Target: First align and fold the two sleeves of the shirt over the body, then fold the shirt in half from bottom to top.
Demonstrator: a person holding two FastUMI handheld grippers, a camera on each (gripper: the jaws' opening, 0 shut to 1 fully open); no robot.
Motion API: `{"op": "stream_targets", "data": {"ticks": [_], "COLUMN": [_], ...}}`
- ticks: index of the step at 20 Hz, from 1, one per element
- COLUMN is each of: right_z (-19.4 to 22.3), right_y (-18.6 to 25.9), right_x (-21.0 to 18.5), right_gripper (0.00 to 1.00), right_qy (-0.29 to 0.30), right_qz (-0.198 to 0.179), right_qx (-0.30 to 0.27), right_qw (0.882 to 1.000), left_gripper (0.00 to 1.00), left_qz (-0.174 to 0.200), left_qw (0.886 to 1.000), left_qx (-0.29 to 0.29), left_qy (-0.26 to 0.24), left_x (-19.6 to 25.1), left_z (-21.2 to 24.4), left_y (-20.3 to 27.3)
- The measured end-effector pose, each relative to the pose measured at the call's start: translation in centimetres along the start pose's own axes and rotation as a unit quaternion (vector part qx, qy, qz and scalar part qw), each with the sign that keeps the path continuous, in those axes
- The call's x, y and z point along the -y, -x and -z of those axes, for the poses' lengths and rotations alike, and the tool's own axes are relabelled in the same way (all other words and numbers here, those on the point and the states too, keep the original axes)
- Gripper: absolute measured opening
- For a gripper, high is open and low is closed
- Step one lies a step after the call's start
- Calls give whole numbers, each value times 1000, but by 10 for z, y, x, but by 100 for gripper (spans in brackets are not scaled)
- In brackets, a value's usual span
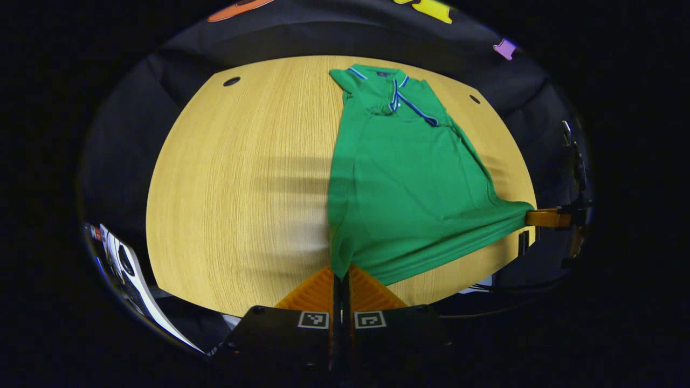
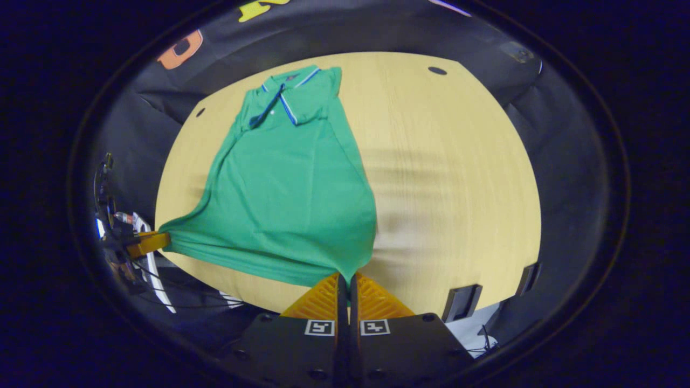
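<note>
Round wooden table [image 1: 237,178] with dark holes [image 1: 232,81].

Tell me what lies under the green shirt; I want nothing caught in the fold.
The green shirt lies on the wooden table, with each bottom corner pinched by a tool. Sleeves are already folded in. Whatever sits beneath the cloth is covered and cannot be seen.

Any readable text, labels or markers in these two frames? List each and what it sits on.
No readable words or numbers.
Small patch inside the collar of the green polo shirt: too small to read.
Square black-and-white coded markers on the left gripper and right gripper: patterns, not text.
Printed sheet beside the round wooden table: blurred.
</note>
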State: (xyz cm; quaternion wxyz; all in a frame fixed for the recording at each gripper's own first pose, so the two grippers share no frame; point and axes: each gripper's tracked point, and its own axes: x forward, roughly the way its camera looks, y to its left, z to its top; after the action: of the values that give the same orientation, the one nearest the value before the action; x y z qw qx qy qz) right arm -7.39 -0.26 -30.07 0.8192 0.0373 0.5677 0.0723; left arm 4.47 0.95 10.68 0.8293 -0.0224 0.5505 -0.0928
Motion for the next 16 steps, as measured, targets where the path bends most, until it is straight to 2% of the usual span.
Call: {"op": "stream_targets", "data": {"ticks": [1, 2, 5, 6, 7, 8, 10, 11, 16], "right_z": [-13, -26, -60, -70, -80, -89, -106, -118, -171], "right_y": [6, 12, 18, 21, 23, 24, 27, 29, 36], "right_x": [-2, -4, -4, -4, -6, -8, -12, -15, -15], "right_gripper": [3, 3, 3, 3, 2, 3, 3, 3, 2], "right_qy": [0, 2, 10, 12, 13, 13, 16, 17, 34], "right_qz": [-3, -6, -2, -2, -3, -4, -8, -10, -2], "right_qx": [11, 22, 45, 52, 59, 65, 78, 88, 126], "right_qw": [1000, 1000, 999, 999, 998, 998, 997, 996, 991], "left_gripper": [3, 3, 3, 4, 4, 3, 3, 3, 3], "left_qz": [4, 6, 8, 8, 7, 6, 6, 5, -4], "left_qw": [1000, 1000, 999, 998, 998, 997, 996, 995, 993], "left_qx": [11, 22, 54, 61, 67, 73, 88, 97, 115], "left_qy": [0, -1, -5, -6, -7, -7, -7, -10, -25], "left_x": [28, 40, 45, 42, 35, 36, 33, 34, 33], "left_z": [-84, -125, -186, -195, -173, -201, -217, -238, -256], "left_y": [-44, -45, -6, -8, -40, -23, -31, -24, -60]}}
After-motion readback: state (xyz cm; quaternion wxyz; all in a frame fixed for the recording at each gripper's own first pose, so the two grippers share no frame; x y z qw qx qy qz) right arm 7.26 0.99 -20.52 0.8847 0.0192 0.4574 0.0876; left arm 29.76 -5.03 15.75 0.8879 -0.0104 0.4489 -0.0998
